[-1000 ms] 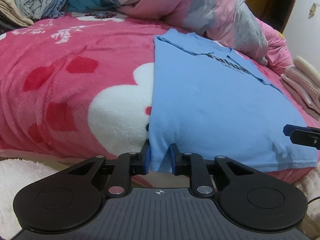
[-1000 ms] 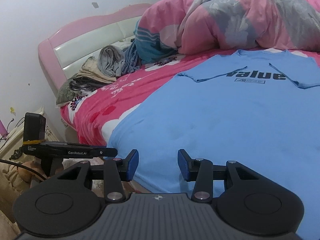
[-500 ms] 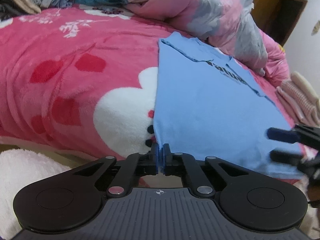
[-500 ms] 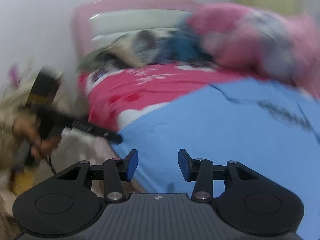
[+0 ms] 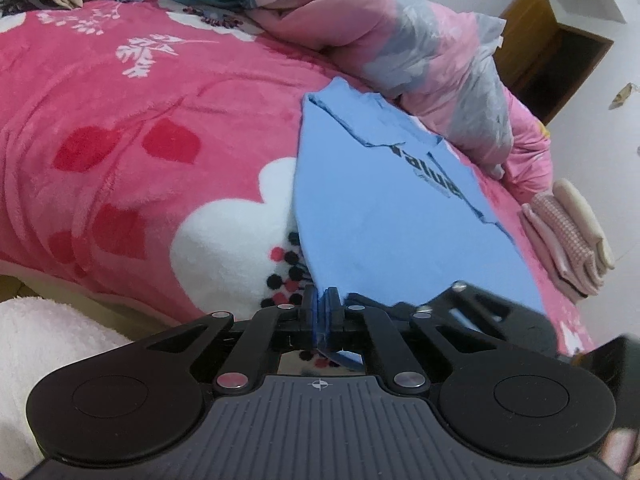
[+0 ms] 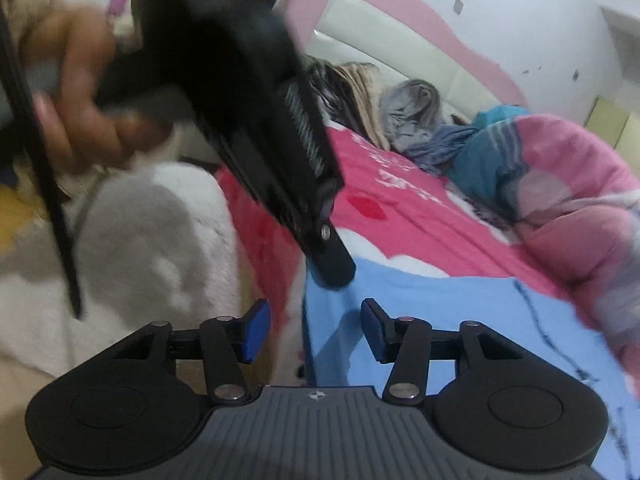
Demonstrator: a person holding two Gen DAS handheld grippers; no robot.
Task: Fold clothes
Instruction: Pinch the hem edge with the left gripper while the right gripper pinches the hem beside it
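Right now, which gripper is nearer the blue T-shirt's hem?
Left. The left gripper is shut on the T-shirt at its hem corner. The right gripper is open just short of the same edge, touching nothing.

Even, soft indoor light; fisheye bending at the edges, and heavy motion blur across the right wrist view.

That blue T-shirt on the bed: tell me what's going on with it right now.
A person is folding the blue T-shirt, which lies spread on the pink blanket. The left gripper is shut on the shirt's hem corner at the near edge of the bed. The right gripper is beside it with its jaws apart, just closing a little, the shirt's edge in front of them but nothing pinched yet. Folded clothes sit at the far side.
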